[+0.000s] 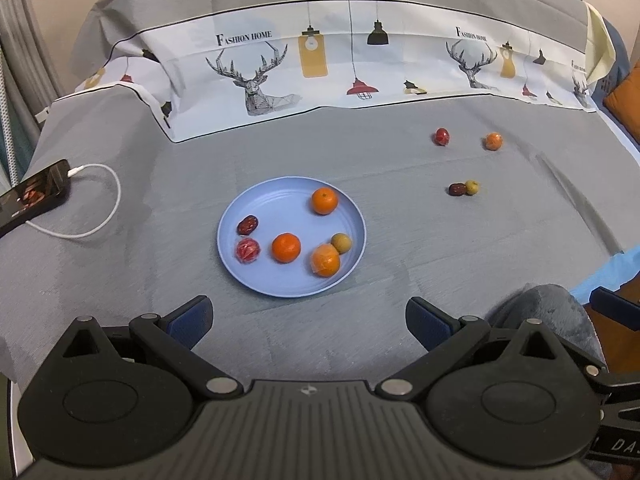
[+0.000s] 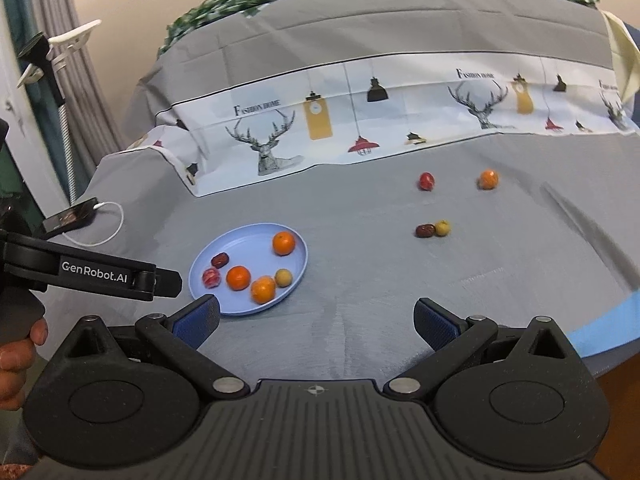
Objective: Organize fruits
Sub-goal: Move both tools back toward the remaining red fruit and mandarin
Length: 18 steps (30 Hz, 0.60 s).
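Your blue plate (image 1: 256, 280) sits on the grey cloth (image 1: 360, 340) just ahead of the left gripper (image 1: 308, 320). It holds three oranges (image 1: 286, 247), a yellow-green fruit (image 1: 341, 243) touching the nearest orange, a red wrapped fruit (image 1: 247, 251) and a dark date (image 1: 248, 225) just beside it.

Four pieces lie off the plate, to its far right: a red fruit (image 1: 441, 136) and a small orange (image 1: 493, 141) apart from each other, and nearer, a second date (image 1: 457, 189) touching a second yellow-green fruit (image 1: 472, 187).

Your left gripper's jaws stand wide apart and hold nothing. The right gripper (image 2: 316, 320) is likewise spread wide and empty, over bare cloth with the plate off its left finger.

Only the right wrist view shows the left gripper from the side, its arm lettered "GenRobot.AI" (image 2: 94, 277), with your hand (image 2: 16, 360) on its grip at the left edge. Only the left wrist view shows a grey sleeve (image 1: 548, 312) at lower right and partial white letters "DA" on the tool body.

The printed band (image 1: 360, 60) behind the fruit reads "FASHION HOME" beside deer heads and lamps.

A phone (image 1: 34, 196) with a lit screen lies at far left, a white cable (image 1: 108, 208) plugged in.
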Each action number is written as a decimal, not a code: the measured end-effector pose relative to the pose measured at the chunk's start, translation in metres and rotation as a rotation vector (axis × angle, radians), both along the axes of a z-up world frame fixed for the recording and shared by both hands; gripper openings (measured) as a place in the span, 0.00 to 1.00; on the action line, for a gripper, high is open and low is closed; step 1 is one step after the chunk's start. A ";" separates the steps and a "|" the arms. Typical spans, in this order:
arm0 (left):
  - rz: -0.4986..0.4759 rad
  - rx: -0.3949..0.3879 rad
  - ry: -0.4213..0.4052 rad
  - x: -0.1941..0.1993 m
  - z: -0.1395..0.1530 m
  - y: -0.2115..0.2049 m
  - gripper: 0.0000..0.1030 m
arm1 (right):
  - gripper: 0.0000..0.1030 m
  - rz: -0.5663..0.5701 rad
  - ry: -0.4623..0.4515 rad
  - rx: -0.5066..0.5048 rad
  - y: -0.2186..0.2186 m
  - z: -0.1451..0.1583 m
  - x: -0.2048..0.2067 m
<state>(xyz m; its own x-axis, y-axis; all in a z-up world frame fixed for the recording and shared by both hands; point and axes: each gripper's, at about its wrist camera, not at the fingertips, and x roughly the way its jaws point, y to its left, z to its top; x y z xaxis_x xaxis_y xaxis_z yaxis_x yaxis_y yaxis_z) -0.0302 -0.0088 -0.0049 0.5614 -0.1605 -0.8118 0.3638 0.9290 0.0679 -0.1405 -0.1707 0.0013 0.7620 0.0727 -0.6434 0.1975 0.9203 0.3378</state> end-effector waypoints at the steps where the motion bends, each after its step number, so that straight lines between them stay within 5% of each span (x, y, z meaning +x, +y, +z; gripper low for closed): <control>1: -0.003 0.001 0.002 0.001 0.000 -0.002 1.00 | 0.99 -0.005 0.003 0.005 -0.002 -0.001 0.001; 18: -0.041 0.023 0.026 0.038 -0.014 -0.053 1.00 | 0.99 -0.108 0.071 0.074 -0.054 -0.027 0.019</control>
